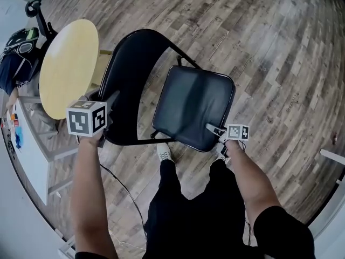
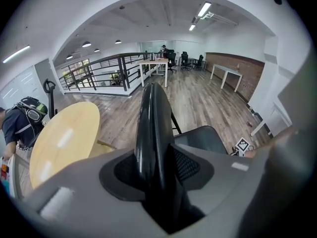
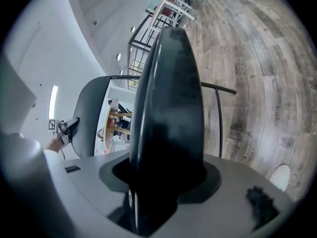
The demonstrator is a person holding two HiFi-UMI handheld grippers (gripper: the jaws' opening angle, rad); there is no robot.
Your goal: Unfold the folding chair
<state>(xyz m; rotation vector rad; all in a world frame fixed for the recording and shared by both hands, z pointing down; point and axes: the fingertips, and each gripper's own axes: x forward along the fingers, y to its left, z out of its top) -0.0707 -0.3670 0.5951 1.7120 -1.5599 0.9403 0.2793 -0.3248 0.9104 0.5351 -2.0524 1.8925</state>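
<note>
Nearest, the right gripper has its fingers clamped on the padded, vinyl-looking seat's front edge. The left gripper's fingers stand wide around the glossy curved backrest. The folding chair stands on the plank floor, nearly open. With the left so loose, it could skid on smooth planks or tip toward the round wooden table.

Floor: grey-brown wood planks, mixed tones, black cable lying across.
Round pale-yellow tabletop.
Walls: white; brick-faced wall far right.
Black railing along left side.
Far end: white tables, dark office chairs.
Ceiling: strip lights, round downlights, all lit.
</note>
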